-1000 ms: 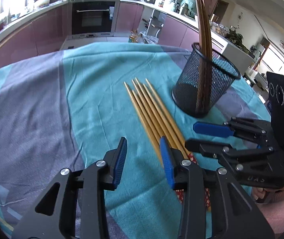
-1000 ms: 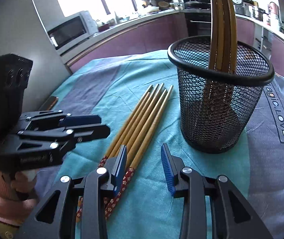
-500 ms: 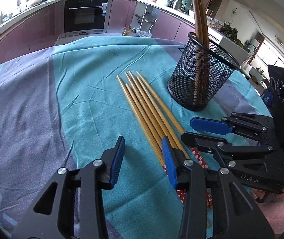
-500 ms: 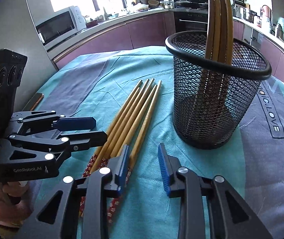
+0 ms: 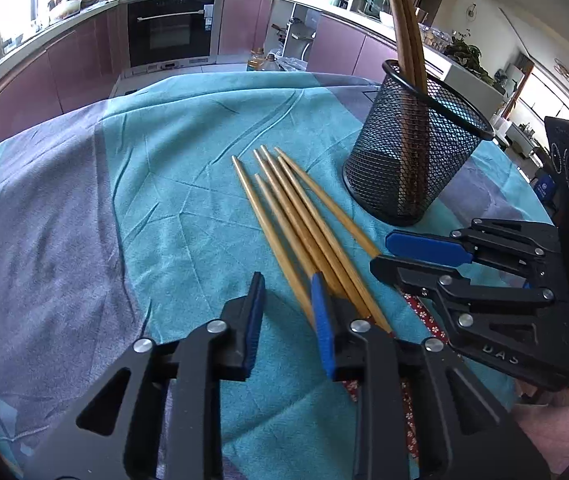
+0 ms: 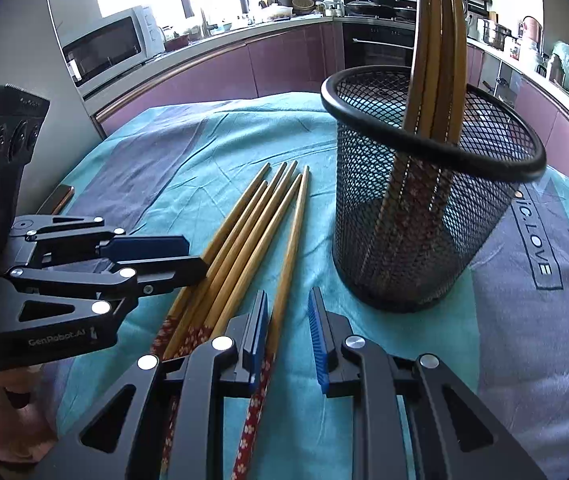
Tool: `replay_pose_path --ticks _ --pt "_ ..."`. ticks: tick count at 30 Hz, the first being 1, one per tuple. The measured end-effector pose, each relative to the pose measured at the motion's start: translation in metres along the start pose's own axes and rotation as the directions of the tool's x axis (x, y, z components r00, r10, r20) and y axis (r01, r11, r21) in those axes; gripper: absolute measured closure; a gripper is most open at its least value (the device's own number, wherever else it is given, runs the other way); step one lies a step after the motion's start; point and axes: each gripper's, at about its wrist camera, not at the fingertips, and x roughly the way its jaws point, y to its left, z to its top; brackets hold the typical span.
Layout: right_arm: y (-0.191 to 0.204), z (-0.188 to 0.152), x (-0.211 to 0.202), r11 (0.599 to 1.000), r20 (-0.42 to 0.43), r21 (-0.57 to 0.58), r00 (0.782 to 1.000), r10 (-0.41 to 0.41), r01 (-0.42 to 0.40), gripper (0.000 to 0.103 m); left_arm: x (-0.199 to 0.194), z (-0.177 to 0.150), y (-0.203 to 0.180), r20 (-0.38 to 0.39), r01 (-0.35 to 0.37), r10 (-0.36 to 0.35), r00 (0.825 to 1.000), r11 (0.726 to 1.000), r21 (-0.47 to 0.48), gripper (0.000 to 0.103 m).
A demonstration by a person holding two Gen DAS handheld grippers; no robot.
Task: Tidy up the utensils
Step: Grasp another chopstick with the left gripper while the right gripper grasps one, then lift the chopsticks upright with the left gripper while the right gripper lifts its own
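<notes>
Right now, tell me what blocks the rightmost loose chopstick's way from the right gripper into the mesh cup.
Nothing visible: only bare tablecloth lies between the chopstick and the mesh cup. The right gripper, closing, straddles it.

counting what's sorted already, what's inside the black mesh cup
A few chopsticks stand in the mesh cup, leaning on its rim, patterned ends down. Three or four; the mesh blurs their lower parts, so the exact count is uncertain.

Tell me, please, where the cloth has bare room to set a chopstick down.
Free: the cloth left of the loose chopsticks, and the far stretch behind them up to the table's edge. Crowded: between chopsticks and mesh cup, where both claws sit.
</notes>
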Motion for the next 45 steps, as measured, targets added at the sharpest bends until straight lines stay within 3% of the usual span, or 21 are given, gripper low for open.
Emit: replay_pose_path --ticks 7,11,19,28,35,45 --pt "0.007 0.003 0.006 0.999 0.015 -0.017 0.999 -0.033 0.033 0.083 0.004 0.004 -0.001 -0.014 -0.031 0.031 0.999 0.999 0.022 0.082" --pt "0.0 0.004 0.005 1.0 0.021 0.022 1.0 -0.014 0.014 0.095 0.007 0.011 0.0 -0.021 -0.05 0.05 0.999 0.999 0.009 0.09" --pt "-0.014 0.0 -0.01 0.995 0.069 0.097 0.997 0.016 -0.023 0.097 0.002 0.009 0.001 -0.002 -0.084 0.084 0.997 0.995 -0.052 0.095" --pt "-0.005 -0.004 -0.023 0.992 0.059 0.04 0.991 0.118 -0.12 0.097 -0.02 -0.007 -0.007 0.021 -0.025 0.026 0.999 0.999 -0.025 0.095" --pt "-0.002 -0.008 -0.014 0.993 0.014 0.027 0.994 0.112 -0.113 0.097 -0.014 -0.017 -0.011 -0.012 -0.011 0.011 1.0 1.0 -0.01 0.095" --pt "-0.004 0.001 -0.002 0.994 -0.009 0.022 0.994 0.105 -0.104 0.094 0.002 0.0 -0.004 -0.038 0.0 0.0 0.999 1.0 0.003 0.092"
